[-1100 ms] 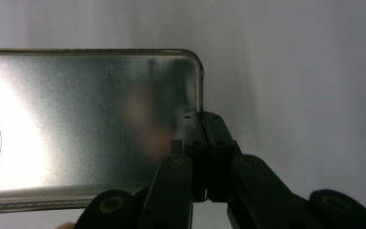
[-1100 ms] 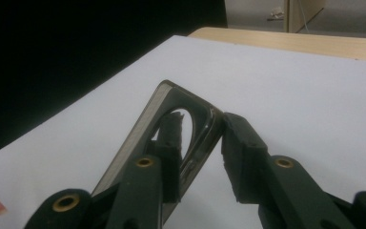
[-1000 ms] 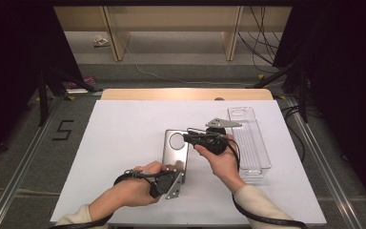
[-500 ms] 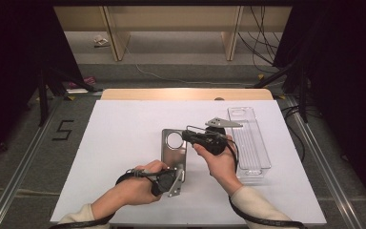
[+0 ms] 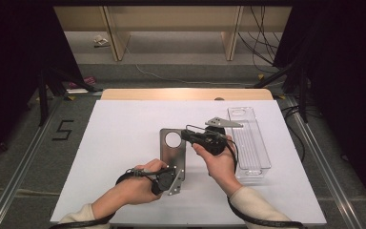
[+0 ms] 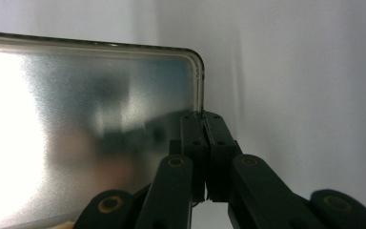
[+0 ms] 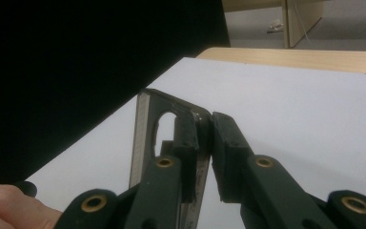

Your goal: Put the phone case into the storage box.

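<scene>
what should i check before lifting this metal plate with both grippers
1. Left gripper clamped on the metal plate at its near corner: ok.
2. Right gripper, jaws just closed, pinching the plate's far edge by the round hole: ok.
3. Plate free of the clear tray beside it: ok.
4. Depth of each grip on the edge: cannot tell.
5. White table sheet around the plate free of obstacles: ok.

One metal plate (image 5: 172, 148) with one round hole on counter (image 5: 124, 143). One clear plastic tray (image 5: 250, 140). Two handheld grippers: left gripper (image 5: 164, 177), right gripper (image 5: 187, 134). One grey three-cornered plate (image 5: 222, 123). Two hands in frame. One floor marking, "5" (image 5: 63, 130).
</scene>
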